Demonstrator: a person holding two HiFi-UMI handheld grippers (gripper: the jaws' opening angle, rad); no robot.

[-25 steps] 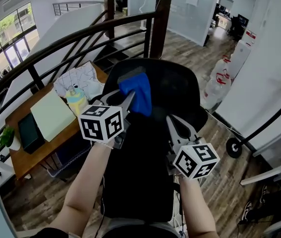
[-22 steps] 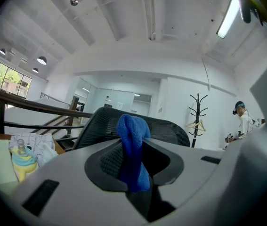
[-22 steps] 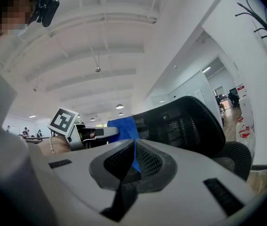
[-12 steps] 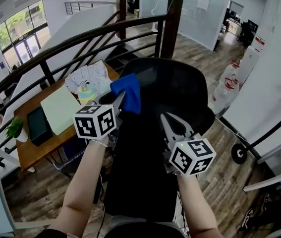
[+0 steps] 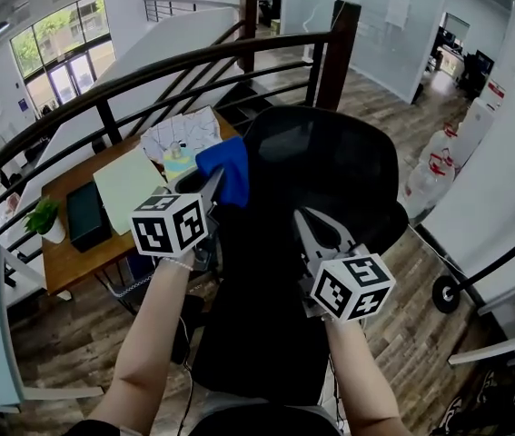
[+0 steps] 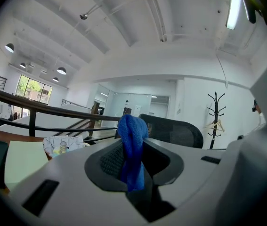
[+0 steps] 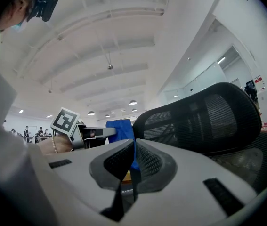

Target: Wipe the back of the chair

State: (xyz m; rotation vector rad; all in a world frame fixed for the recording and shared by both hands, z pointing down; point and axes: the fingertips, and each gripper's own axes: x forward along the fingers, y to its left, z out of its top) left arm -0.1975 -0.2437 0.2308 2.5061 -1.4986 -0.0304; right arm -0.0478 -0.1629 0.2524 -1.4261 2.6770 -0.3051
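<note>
Mainly, slip risk: the left gripper (image 5: 213, 187) is clamped on only a narrow fold of the blue textured cloth (image 5: 226, 167), so drag on the mesh could tug it free. The chair may also swivel, as the right gripper (image 5: 304, 222), closed on nothing, hangs below the backrest top without steadying it. The black mesh office chair back (image 5: 330, 166) is curved and see-through, with no visible dirt. The cloth sits at its upper left edge; contact unclear.

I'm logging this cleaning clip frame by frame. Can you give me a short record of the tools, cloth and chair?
left tool: shut on the blue cloth
right tool: shut, holding nothing
cloth position: at the upper left edge of the chair back; contact unclear
chair back: black mesh
</note>
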